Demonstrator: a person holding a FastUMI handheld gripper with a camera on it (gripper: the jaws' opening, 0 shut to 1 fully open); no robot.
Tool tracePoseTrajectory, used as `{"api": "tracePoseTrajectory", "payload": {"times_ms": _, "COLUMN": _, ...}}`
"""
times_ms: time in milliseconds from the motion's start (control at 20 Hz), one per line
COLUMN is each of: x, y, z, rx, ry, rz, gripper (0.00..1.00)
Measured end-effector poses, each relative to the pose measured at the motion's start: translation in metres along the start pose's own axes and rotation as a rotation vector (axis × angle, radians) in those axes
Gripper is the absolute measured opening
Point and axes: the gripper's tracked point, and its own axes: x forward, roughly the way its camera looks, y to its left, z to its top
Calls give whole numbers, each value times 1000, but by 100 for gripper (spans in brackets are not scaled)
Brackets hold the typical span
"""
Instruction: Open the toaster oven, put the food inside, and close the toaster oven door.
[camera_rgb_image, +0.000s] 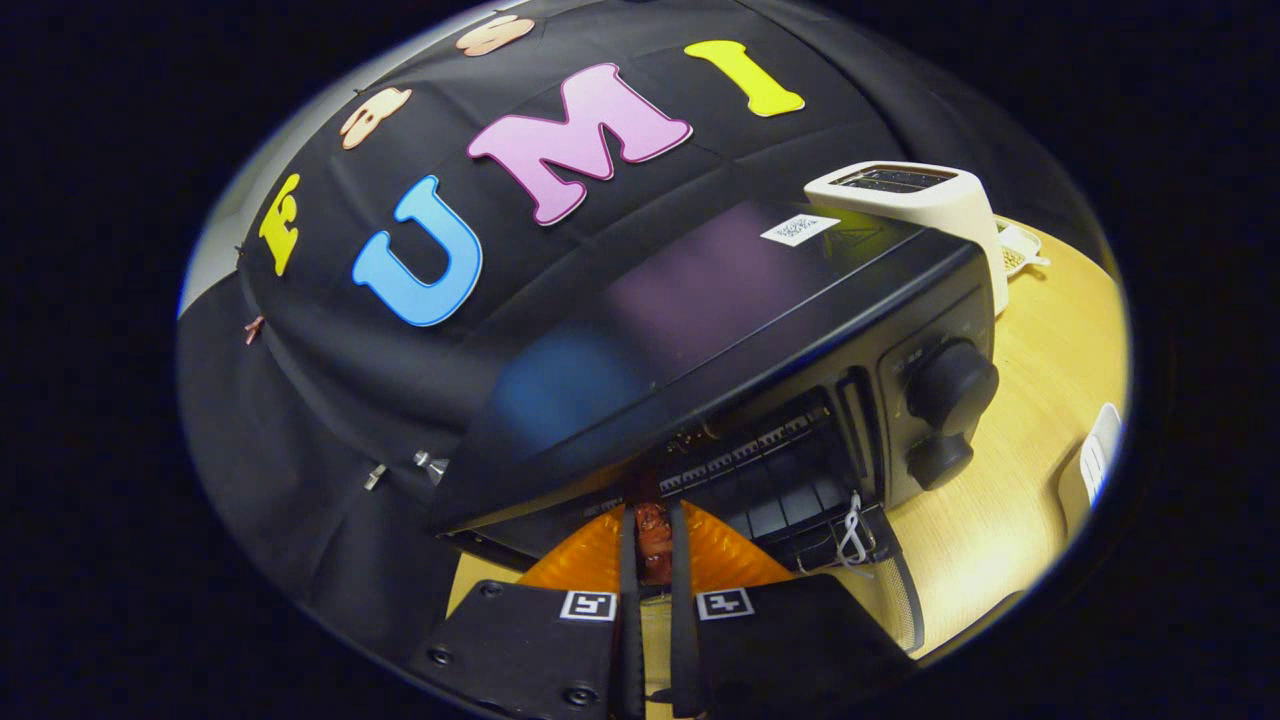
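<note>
The black toaster oven stands tilted in my view on a wooden table. Its door hangs open downward, with a white tie on it. The wire rack shows inside the dark cavity. My gripper is at the mouth of the oven, its orange fingers drawn close together. A small reddish-brown piece of food is pinched between them, right at the front of the rack. Two black knobs sit on the oven's right panel.
A white slot toaster stands behind the oven, with a small white dish beside it. Another white object lies on the table to the right of the oven. Black cloth walls close off the back and left.
</note>
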Motion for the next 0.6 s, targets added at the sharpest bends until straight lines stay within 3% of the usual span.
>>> {"api": "tracePoseTrajectory", "payload": {"times_ms": 300, "x": -1, "y": -7, "z": -3, "rx": -114, "ry": -10, "rz": -32, "gripper": 28}}
{"api": "tracePoseTrajectory", "payload": {"times_ms": 400, "x": -8, "y": -7, "z": -9, "rx": -144, "ry": 14, "rz": -24, "gripper": 48}}
{"api": "tracePoseTrajectory", "payload": {"times_ms": 550, "x": -26, "y": -5, "z": -21, "rx": -209, "ry": 55, "rz": -7, "gripper": 87}}
{"api": "tracePoseTrajectory", "payload": {"times_ms": 600, "x": -33, "y": -6, "z": -24, "rx": -235, "ry": 63, "rz": -11, "gripper": 94}}
